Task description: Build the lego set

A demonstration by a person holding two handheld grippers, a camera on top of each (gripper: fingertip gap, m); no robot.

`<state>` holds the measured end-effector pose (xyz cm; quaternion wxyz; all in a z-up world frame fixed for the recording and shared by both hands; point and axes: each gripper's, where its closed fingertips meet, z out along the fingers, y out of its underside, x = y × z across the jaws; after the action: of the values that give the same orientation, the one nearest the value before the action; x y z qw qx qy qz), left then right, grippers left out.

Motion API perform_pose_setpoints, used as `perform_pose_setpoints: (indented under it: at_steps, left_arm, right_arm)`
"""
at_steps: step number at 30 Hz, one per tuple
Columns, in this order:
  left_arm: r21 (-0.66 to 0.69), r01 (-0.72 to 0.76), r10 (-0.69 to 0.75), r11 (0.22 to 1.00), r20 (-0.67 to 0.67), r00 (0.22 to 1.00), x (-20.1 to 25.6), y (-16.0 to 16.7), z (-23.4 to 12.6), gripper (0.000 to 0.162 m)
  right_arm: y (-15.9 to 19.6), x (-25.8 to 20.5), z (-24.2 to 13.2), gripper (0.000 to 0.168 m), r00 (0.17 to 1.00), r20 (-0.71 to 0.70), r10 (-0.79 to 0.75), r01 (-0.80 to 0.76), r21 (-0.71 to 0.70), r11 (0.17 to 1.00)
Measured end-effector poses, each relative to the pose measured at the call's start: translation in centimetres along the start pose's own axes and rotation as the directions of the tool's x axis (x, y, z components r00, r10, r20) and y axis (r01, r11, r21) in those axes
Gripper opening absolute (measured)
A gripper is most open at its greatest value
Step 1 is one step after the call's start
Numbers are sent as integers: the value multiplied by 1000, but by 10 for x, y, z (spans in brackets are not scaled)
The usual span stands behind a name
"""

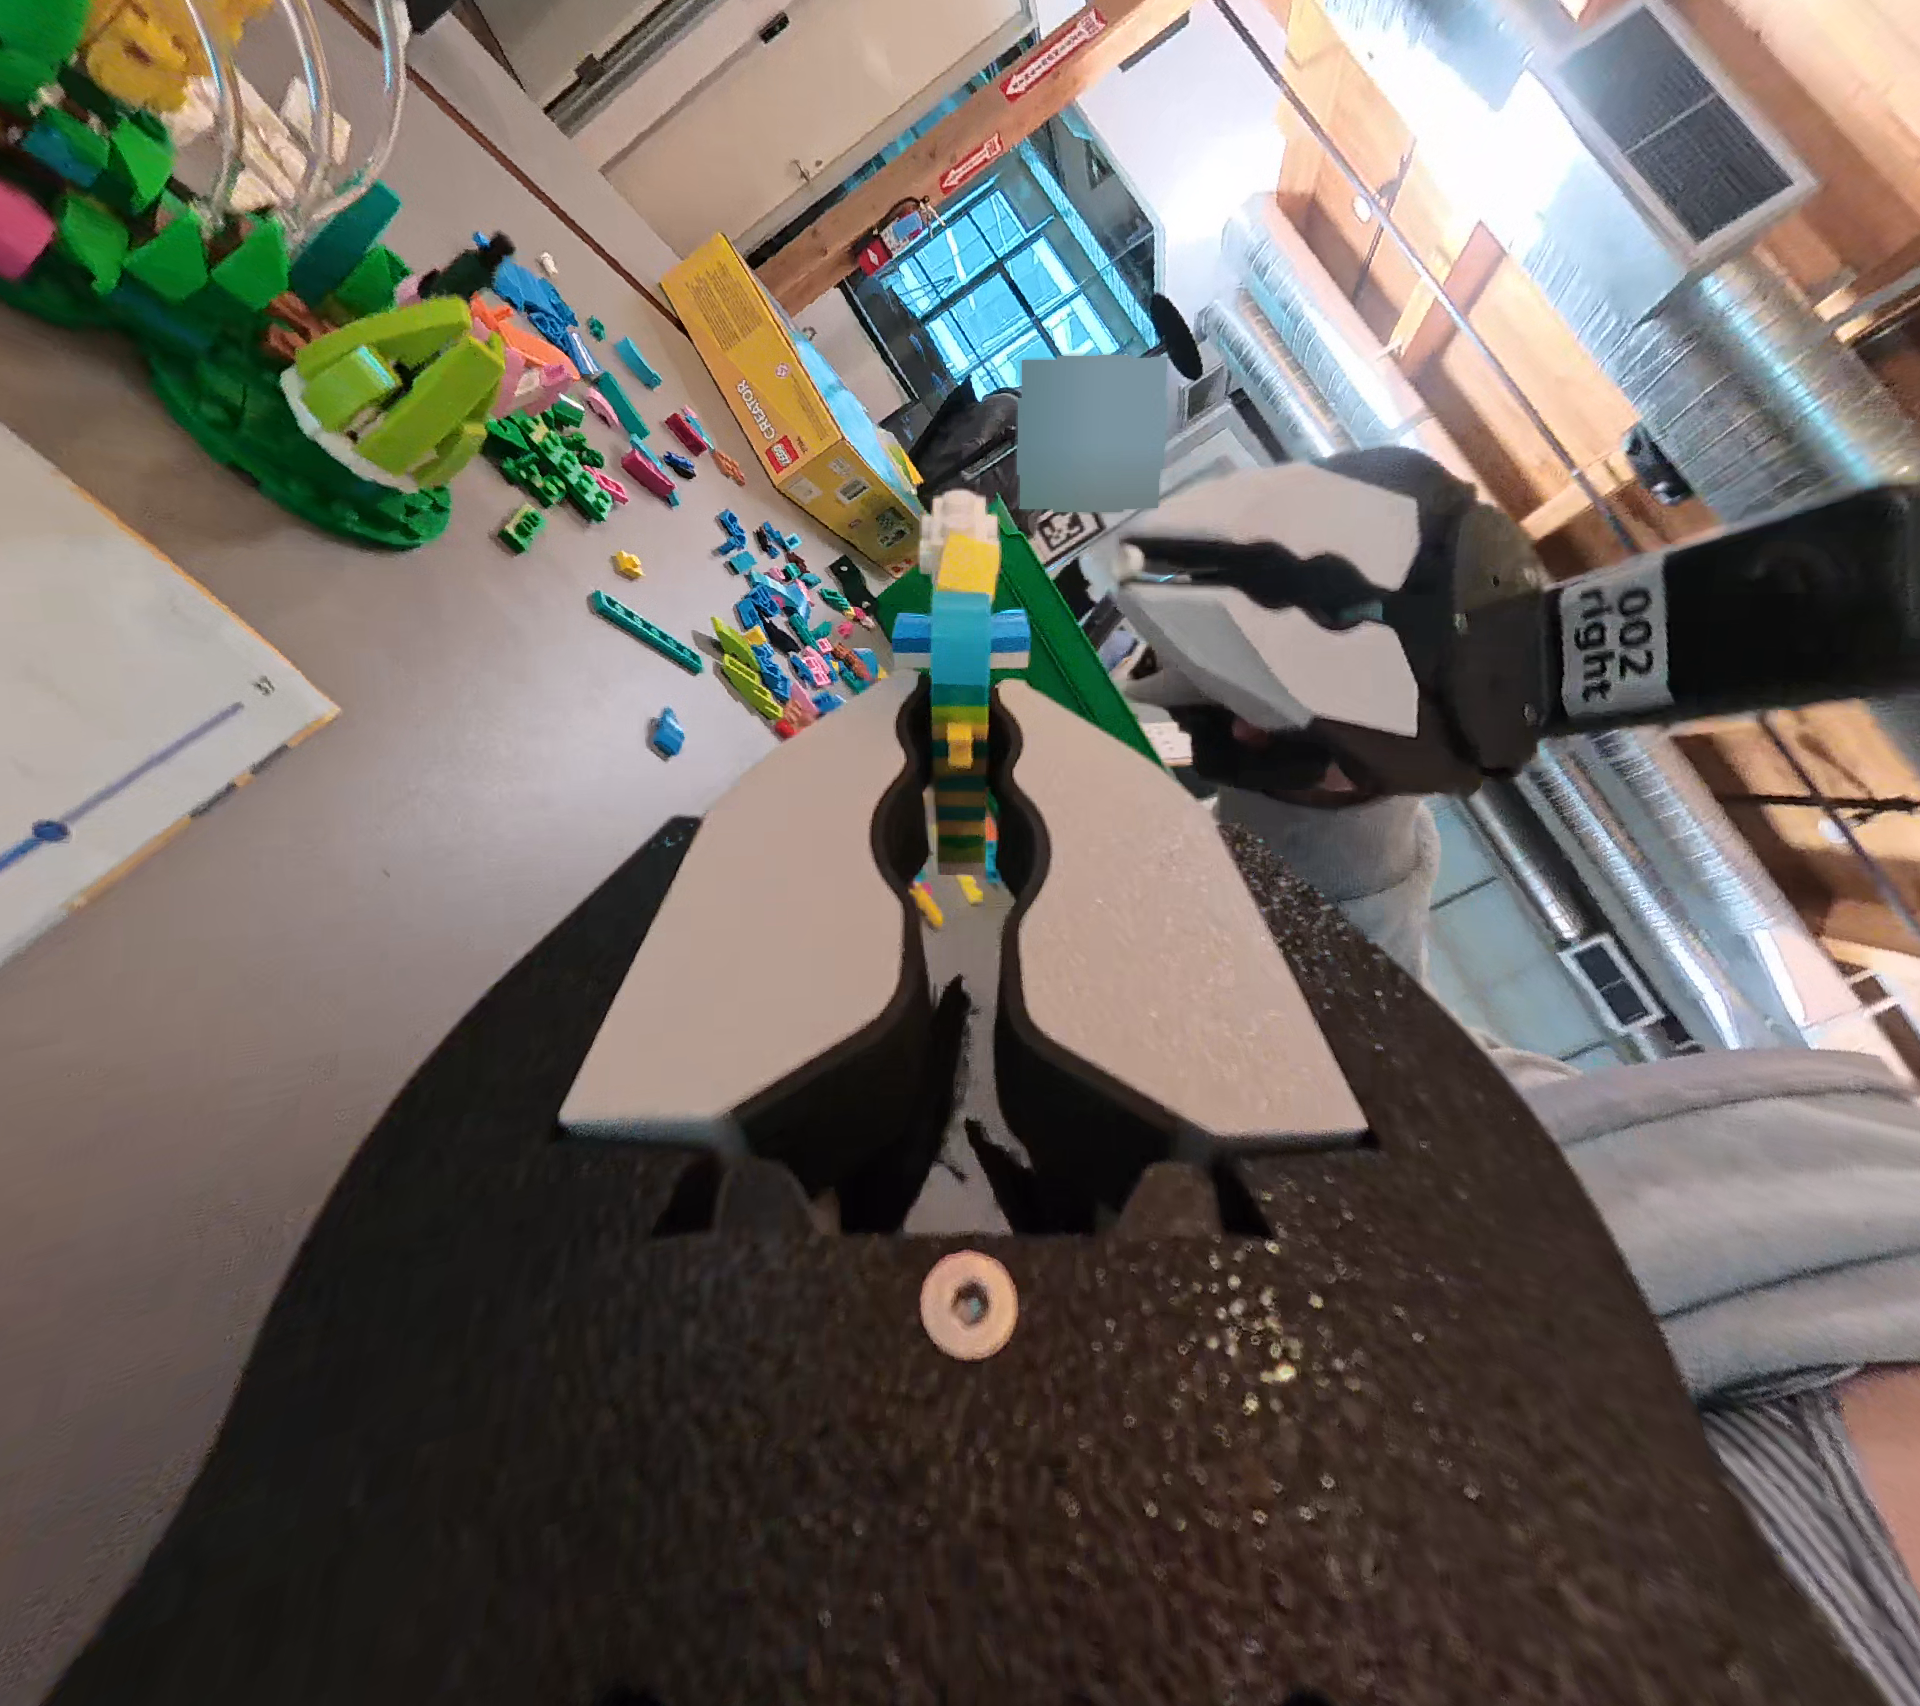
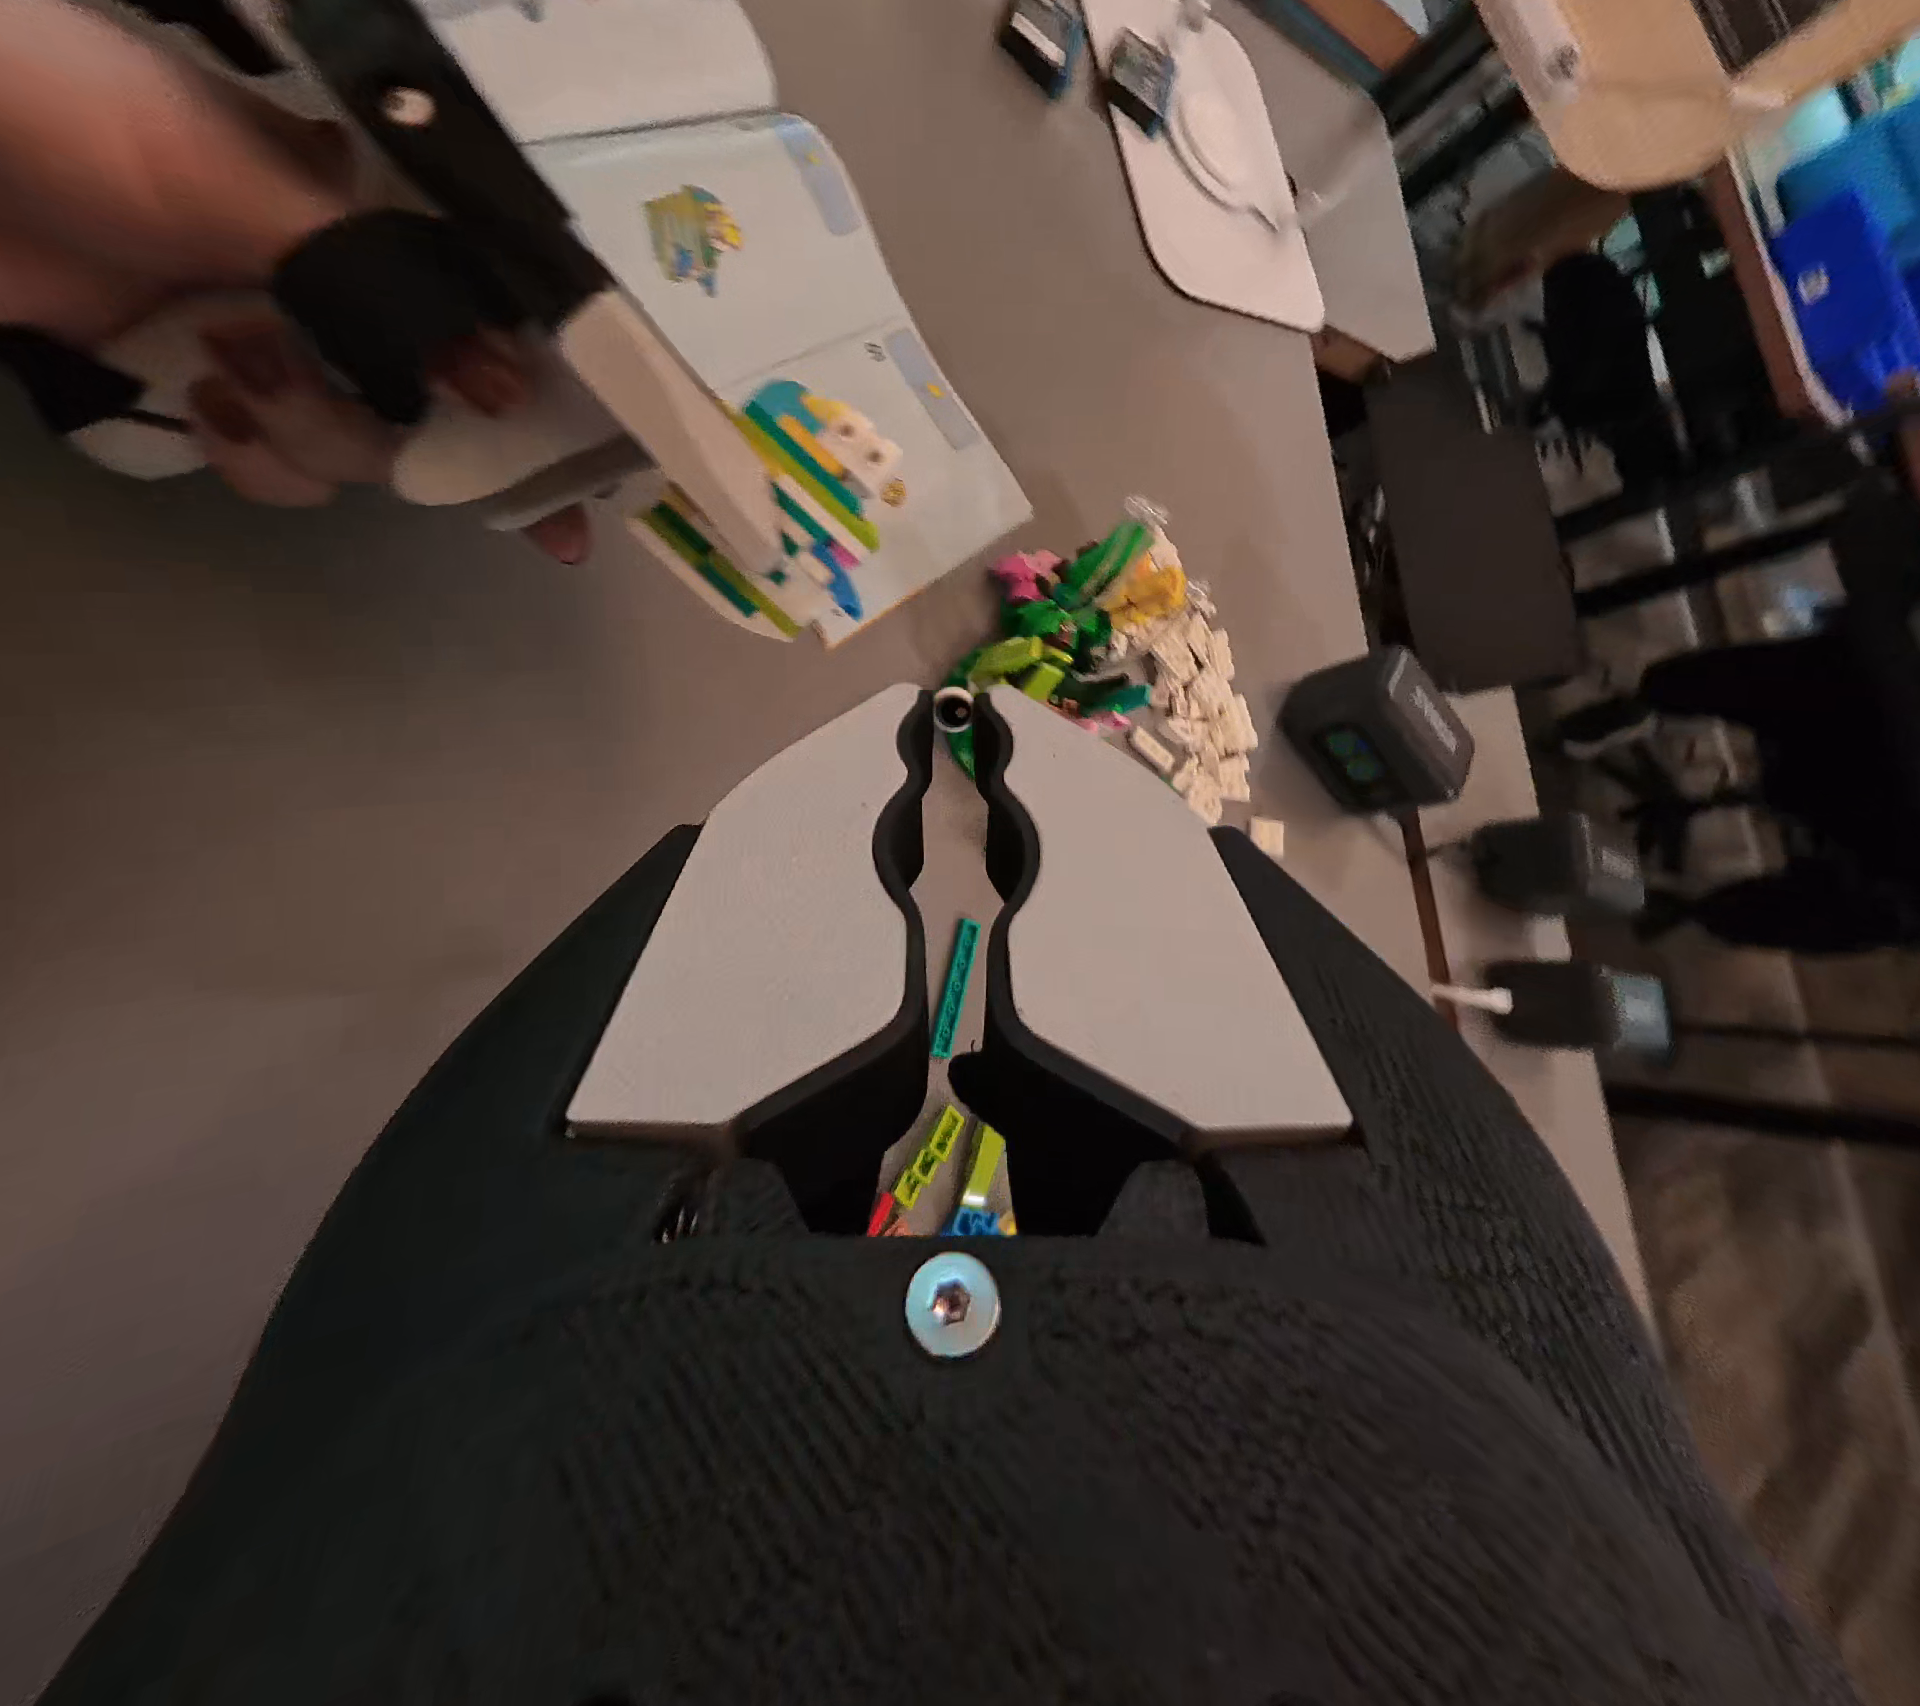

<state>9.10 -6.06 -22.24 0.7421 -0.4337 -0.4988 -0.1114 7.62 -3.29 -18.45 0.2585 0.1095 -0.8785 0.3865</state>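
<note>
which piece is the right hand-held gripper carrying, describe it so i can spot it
Start at the right hand-held gripper, above the grey table. Pinched at its very fingertips is a tiny round white piece with a dark centre, unlike the loose, angular white bricks lying beyond.

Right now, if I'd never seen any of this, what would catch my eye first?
Probably the small striped brick figure, yellow, blue and green, pinched upright in the left gripper in mid-air. Beside it, to the right in the left wrist view, the right gripper holds a tiny white round piece at its tips. Behind, on the grey table, stands a big green brick garden beside scattered bright loose bricks.
</note>
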Motion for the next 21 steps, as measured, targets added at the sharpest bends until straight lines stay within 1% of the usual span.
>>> perform_pose_setpoints:
  at_steps: [4, 8, 17, 21]
  left_arm:
    - [-49, 157, -157, 986, -1, 988, 0, 18, 7, 7]
    - [-101, 232, -232, 967, 13, 973, -1, 38, 13, 7]
    - [-162, 241, -241, 957, 25, 970, -1, 55, 21, 7]
    - [-196, 241, -238, 951, 39, 971, -8, 65, 21, 7]
  right_arm:
    - [-9, -22, -3, 6, 980, 60, -192, 192, 14, 981]
    - [-4, -35, -2, 6, 951, 143, -276, 283, -34, 959]
    - [10, -40, 12, 6, 913, 231, -336, 362, -79, 929]
    - [9, -40, 13, 6, 904, 255, -344, 374, -77, 924]
